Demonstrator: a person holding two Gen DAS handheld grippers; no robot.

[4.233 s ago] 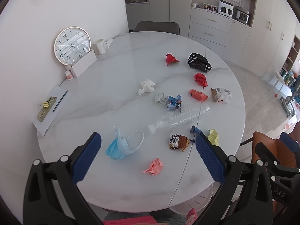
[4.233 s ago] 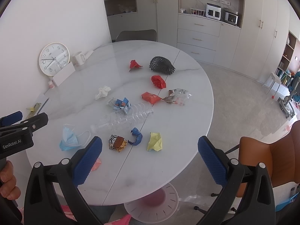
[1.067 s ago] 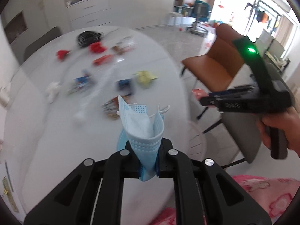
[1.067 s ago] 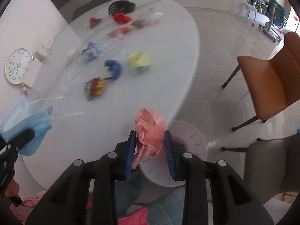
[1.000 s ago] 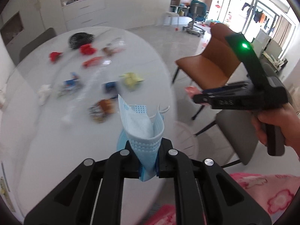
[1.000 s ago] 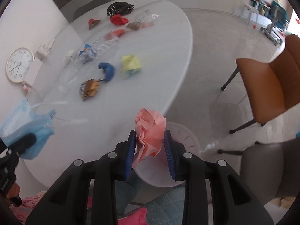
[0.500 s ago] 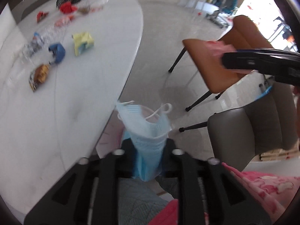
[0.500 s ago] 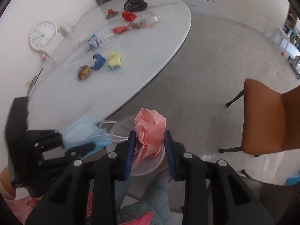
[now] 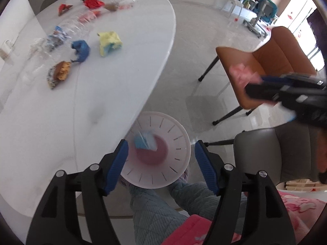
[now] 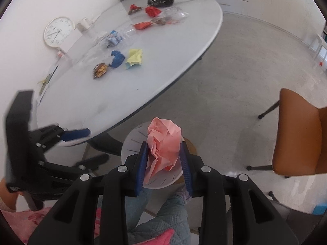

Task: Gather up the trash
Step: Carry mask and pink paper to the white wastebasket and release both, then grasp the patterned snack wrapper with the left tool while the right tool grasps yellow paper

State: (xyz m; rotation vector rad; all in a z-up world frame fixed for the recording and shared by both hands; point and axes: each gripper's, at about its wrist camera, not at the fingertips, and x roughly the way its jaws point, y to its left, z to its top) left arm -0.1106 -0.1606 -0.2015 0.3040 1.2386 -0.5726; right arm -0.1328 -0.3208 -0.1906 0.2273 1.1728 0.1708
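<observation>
Below left claw (image 9: 161, 159), freshly opened, face mask (image 9: 144, 141) inside white bin (image 9: 179, 143), right claw (image 10: 163, 159) gripping pink paper (image 10: 163, 143)

Table top (image 9: 122, 65) white, faint grey veining. Bin (image 9: 179, 143) translucent white, dark slits, reddish bottom. Mask (image 9: 144, 141) light blue. Crumpled paper (image 10: 163, 143) pink. Gripper pads (image 9: 117, 165) blue, ribbed; frames black. Chair (image 9: 271, 61) orange-brown. Wrapper (image 9: 109, 42) yellow.

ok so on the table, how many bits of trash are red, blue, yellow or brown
red: 3 (red scrap, red ball, red wrapper)
blue: 2 (blue scrap, blue-and-white wrapper)
yellow: 1 (yellow paper)
brown: 1 (brown wrapper)
total: 7
</observation>
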